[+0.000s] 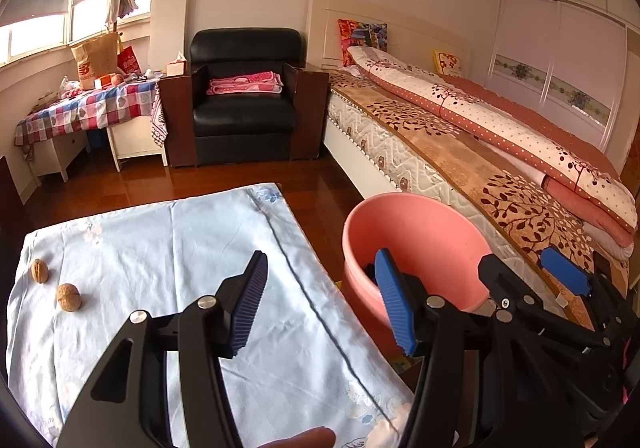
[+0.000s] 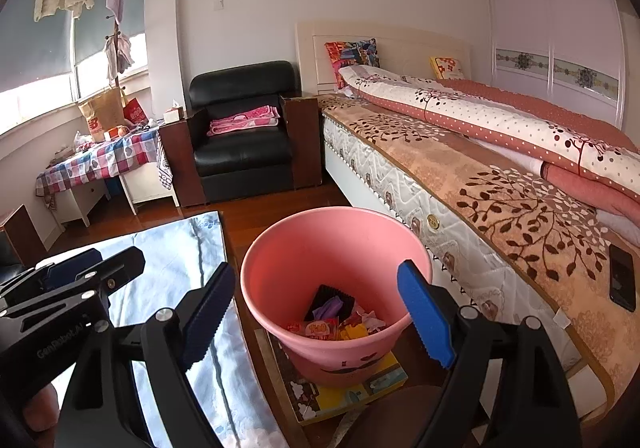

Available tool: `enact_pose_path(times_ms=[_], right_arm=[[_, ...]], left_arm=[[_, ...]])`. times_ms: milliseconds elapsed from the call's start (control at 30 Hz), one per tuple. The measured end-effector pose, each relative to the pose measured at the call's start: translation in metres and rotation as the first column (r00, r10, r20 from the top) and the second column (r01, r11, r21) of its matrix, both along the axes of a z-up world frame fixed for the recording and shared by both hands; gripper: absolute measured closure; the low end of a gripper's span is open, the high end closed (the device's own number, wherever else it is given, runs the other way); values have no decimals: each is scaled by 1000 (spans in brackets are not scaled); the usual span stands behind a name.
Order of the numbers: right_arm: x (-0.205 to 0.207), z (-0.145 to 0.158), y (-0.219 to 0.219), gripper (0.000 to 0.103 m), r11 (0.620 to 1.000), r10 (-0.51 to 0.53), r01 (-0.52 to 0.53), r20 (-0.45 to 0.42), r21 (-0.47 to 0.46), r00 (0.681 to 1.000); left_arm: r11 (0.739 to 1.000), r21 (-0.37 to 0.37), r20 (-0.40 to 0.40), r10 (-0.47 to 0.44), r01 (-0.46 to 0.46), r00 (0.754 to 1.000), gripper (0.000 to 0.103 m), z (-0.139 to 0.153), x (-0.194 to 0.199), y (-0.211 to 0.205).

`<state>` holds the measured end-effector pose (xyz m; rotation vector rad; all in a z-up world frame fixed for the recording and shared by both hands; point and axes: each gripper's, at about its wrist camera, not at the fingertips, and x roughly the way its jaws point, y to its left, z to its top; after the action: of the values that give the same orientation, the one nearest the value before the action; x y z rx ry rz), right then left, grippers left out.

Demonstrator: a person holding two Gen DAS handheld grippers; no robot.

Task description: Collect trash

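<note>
Two walnuts [image 1: 40, 270] [image 1: 69, 297] lie on the light blue cloth [image 1: 168, 248] at the table's left side. A pink bin [image 1: 416, 244] stands to the right of the table, next to the bed; in the right wrist view the bin [image 2: 304, 248] holds several wrappers [image 2: 340, 322]. My left gripper [image 1: 324, 300] is open and empty over the table's right edge. My right gripper [image 2: 320, 308] is open and empty above the bin; it also shows in the left wrist view [image 1: 532, 280].
A bed [image 2: 480, 183] runs along the right, with a black phone [image 2: 622, 277] on its edge. A black armchair [image 1: 244, 99] and a side table with a checked cloth [image 1: 88, 107] stand at the back. The bin rests on a colourful box [image 2: 360, 388].
</note>
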<state>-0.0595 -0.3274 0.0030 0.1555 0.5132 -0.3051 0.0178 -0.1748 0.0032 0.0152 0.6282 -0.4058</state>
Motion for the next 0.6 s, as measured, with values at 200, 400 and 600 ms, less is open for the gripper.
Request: enact_pose_path(times_ms=[200,400,600], right_arm=[[2,-3,5,21,1000,-4,4,-12,-15,1000],[7,-10,5,21,1000,-9,11,-63,17,998],[5,-15,4,21,999,-21,23,-60,37,998]], left_arm=[[1000,-12,-10,19,-19,1000,47,-2,0,8],[999,-15,-15,35,-36,999,47,-3,0,16],[999,-17,-14,42,-42,999,47,-4,-1,19]])
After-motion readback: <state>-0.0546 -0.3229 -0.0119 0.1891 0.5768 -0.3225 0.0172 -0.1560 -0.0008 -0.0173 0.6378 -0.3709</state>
